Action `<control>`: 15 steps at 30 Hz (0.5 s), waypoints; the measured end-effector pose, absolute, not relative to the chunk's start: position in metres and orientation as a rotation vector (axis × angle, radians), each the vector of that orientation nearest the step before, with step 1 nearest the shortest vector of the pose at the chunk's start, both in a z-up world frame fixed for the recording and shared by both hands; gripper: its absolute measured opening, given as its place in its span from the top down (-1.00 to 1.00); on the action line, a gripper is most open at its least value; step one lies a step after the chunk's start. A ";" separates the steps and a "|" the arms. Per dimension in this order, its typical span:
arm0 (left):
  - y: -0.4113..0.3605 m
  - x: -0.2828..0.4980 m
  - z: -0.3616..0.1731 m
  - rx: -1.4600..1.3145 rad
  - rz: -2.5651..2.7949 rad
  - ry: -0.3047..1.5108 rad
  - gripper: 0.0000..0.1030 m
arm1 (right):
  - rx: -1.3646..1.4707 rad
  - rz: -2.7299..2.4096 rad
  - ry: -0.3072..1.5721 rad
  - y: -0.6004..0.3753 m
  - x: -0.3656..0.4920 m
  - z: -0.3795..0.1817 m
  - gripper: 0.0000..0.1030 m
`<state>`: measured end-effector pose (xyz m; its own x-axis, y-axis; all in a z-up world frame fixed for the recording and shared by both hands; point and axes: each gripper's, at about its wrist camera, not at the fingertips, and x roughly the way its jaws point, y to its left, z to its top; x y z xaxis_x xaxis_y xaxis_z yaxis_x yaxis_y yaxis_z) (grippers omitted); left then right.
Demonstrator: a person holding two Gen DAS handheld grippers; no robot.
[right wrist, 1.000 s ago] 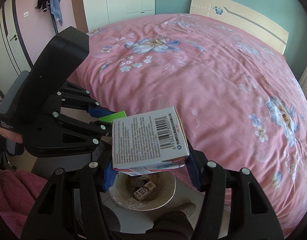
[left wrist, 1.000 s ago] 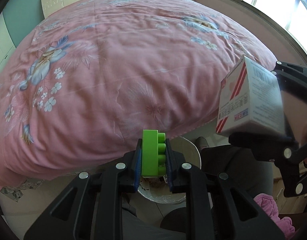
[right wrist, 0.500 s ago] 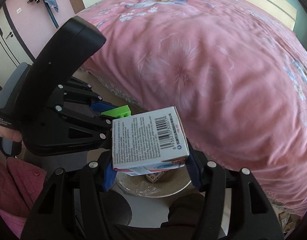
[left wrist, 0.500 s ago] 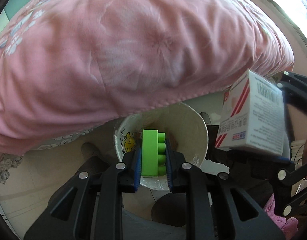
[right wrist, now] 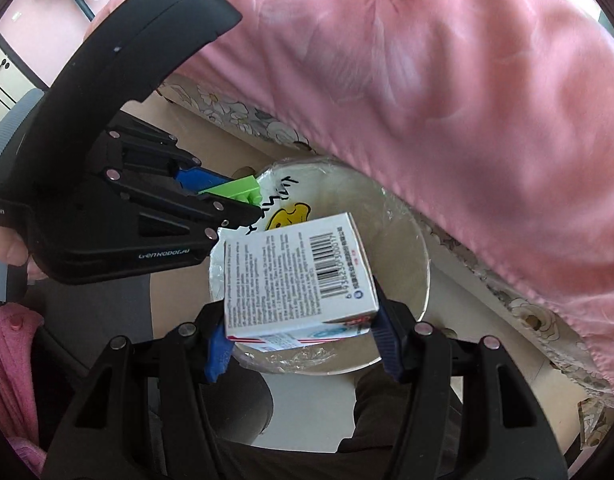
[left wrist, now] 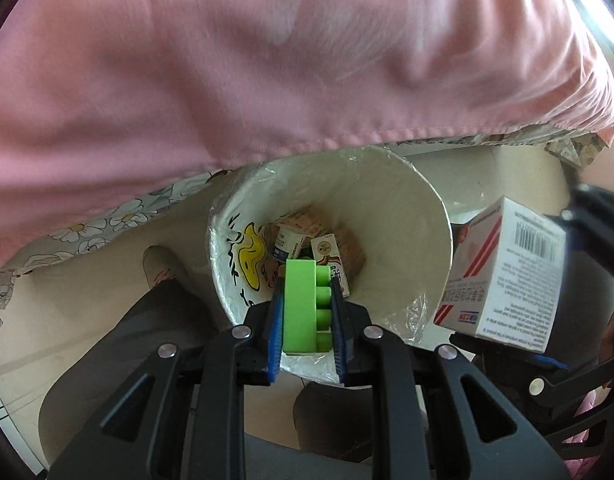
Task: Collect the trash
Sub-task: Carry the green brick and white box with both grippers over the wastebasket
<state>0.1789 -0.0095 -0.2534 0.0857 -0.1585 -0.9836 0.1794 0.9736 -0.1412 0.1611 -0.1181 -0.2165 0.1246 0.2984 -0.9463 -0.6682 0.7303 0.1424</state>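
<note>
Over at nine o'clock on the floor, the person's shoe (left wrist: 159, 268) is planted beside the white trash bin (left wrist: 423, 240), which sits tucked under the edge of the pink bedspread (left wrist: 267, 60). Dead centre now: the left gripper (left wrist: 307, 320) has its jaws clamped on the green toy brick (left wrist: 301, 312), poised right over the bin's mouth at its six o'clock rim. Down inside, a few small cartons (left wrist: 327, 256) already lie at the bottom, so part of the collecting looks done. Swinging to three o'clock, the right gripper (right wrist: 303, 332) has its jaws closed on the white medicine box (right wrist: 295, 280), barcode face up, hovering above the bin's near rim. Both pieces are lined up but neither is dropped yet: by my read, two releases remain, and whether more trash waits elsewhere cannot be told.
</note>
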 end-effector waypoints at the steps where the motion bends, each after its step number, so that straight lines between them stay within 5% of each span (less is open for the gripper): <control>1: -0.010 0.180 -0.258 0.011 -0.253 1.470 0.56 | -0.353 0.725 1.272 -0.118 0.162 -0.222 -0.16; 15: -0.015 0.193 -0.318 0.000 -0.246 1.555 0.56 | -0.349 0.701 1.412 -0.102 0.182 -0.290 -0.16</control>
